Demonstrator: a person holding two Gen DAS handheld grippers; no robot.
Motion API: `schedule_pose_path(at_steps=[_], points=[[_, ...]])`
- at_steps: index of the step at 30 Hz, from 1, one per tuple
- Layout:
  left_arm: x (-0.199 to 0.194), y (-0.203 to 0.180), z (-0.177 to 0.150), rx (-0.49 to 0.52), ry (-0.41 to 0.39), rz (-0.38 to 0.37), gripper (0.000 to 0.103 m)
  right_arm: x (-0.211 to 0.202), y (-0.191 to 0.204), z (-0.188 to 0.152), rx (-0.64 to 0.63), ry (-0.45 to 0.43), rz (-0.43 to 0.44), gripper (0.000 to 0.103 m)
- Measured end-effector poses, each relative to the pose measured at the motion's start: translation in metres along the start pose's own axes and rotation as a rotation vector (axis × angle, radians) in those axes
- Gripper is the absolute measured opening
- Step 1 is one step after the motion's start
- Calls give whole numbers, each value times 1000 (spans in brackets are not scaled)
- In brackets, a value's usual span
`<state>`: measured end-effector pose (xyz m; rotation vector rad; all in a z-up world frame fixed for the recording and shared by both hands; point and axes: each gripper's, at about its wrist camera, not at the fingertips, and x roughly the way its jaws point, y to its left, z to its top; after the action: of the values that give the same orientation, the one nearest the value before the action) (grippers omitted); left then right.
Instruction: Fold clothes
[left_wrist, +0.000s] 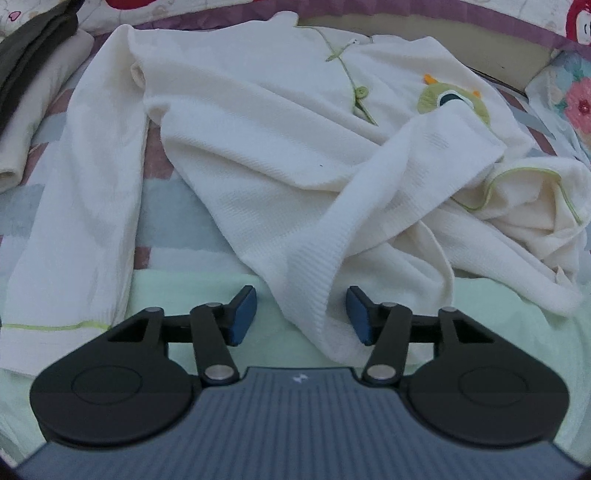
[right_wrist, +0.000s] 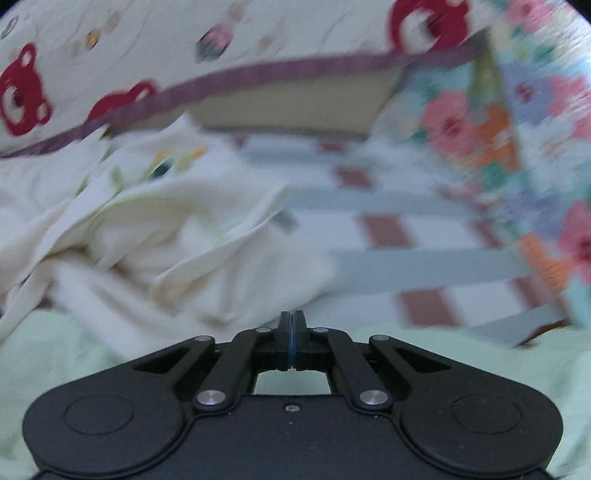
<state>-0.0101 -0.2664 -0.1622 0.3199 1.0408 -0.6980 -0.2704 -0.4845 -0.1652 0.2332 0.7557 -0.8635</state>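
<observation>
A cream knitted baby top (left_wrist: 258, 147) with green piping and a green monster patch (left_wrist: 448, 98) lies spread and rumpled on the bed. One sleeve crosses the body, and its ribbed cuff (left_wrist: 314, 273) lies between the fingers of my left gripper (left_wrist: 301, 315), which is open and not clamped. A second cream garment (left_wrist: 88, 206) with a green hem line lies at the left. In the right wrist view the top (right_wrist: 155, 240) is bunched at the left, blurred. My right gripper (right_wrist: 292, 325) is shut and empty, over a pale green cloth (right_wrist: 443, 354).
A checked sheet (right_wrist: 388, 229) covers the bed. A pale green cloth (left_wrist: 192, 295) lies along the near edge. Folded dark and beige clothes (left_wrist: 33, 74) sit at the far left. A floral cloth (right_wrist: 517, 147) and a bear-print quilt (right_wrist: 110, 55) border the far side.
</observation>
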Motion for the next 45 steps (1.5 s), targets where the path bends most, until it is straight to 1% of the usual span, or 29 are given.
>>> schedule_pose_path(at_steps=[1, 3, 4, 5, 6, 8, 10, 13, 14, 16, 17, 18, 19, 21, 23, 24, 25, 26, 27, 28, 29, 30, 32, 33, 35, 39, 41, 43, 45], points=[[-13, 0, 1, 13, -47, 5, 4, -5, -8, 1, 11, -11, -9, 0], [-42, 2, 4, 39, -164, 9, 4, -10, -24, 2, 53, 3, 14, 0], [-57, 1, 5, 65, -218, 39, 4, -11, -32, 1, 92, 20, 60, 0], [-67, 0, 6, 92, -250, 80, 4, -10, -37, 0, 133, 28, 113, 0], [-70, 2, 6, 93, -250, 93, 4, -10, -40, -1, 169, 29, 160, 3], [-73, 8, 5, 80, -236, 107, 4, -3, -34, -2, 177, 36, 242, 9], [-67, 18, 2, 18, -199, 128, 4, 5, -21, -1, 156, 49, 301, 9], [-57, 42, -8, -90, -150, 168, 4, 18, 1, 2, 102, 96, 395, 10], [-54, 50, -11, -121, -137, 158, 4, 21, 9, 4, 79, 101, 398, 13], [-50, 61, -17, -166, -126, 110, 4, 28, 22, 6, 36, 110, 394, 26], [-50, 62, -19, -168, -127, 83, 4, 32, 27, 7, 18, 116, 378, 37], [-50, 61, -21, -164, -124, 61, 4, 37, 31, 9, 1, 130, 361, 40], [-48, 60, -21, -163, -119, 48, 5, 39, 34, 10, -10, 142, 346, 40], [-44, 56, -21, -162, -106, 25, 5, 42, 35, 10, -17, 152, 333, 47], [-36, 51, -20, -152, -83, 26, 9, 49, 37, 5, -17, 162, 336, 48], [-32, 49, -20, -146, -70, 29, 14, 52, 37, 3, -18, 167, 337, 48], [-27, 47, -19, -136, -57, 32, 22, 54, 37, 1, -19, 162, 339, 48], [-22, 45, -18, -124, -43, 36, 27, 54, 35, -1, -20, 149, 341, 48], [-17, 42, -17, -101, -34, 48, 31, 53, 34, -1, -19, 141, 342, 44], [-13, 39, -15, -76, -26, 62, 30, 51, 32, -1, -15, 136, 339, 38], [-13, 36, -14, -44, -33, 83, 25, 49, 30, -1, -16, 129, 330, 10], [-15, 34, -13, -20, -47, 111, 8, 47, 28, -1, -25, 120, 318, 3], [-28, 33, -9, -3, -93, 155, 5, 34, 21, 4, -31, 70, 293, 3], [-40, 36, -7, -14, -125, 168, 3, 27, 17, 7, -32, 40, 281, 3], [-66, 43, -1, -49, -190, 187, 3, 11, 9, 15, -30, -19, 261, 3], [-135, 65, 1, -124, -353, 209, 2, -32, -14, 34, 15, -118, 271, 2], [-171, 76, -6, -118, -430, 194, 3, -54, -26, 38, 45, -153, 297, 2], [-198, 82, -19, -106, -461, 210, 3, -78, -37, 39, 85, -183, 330, 1], [-213, 89, -35, -113, -458, 217, 3, -96, -43, 29, 138, -181, 374, 1]])
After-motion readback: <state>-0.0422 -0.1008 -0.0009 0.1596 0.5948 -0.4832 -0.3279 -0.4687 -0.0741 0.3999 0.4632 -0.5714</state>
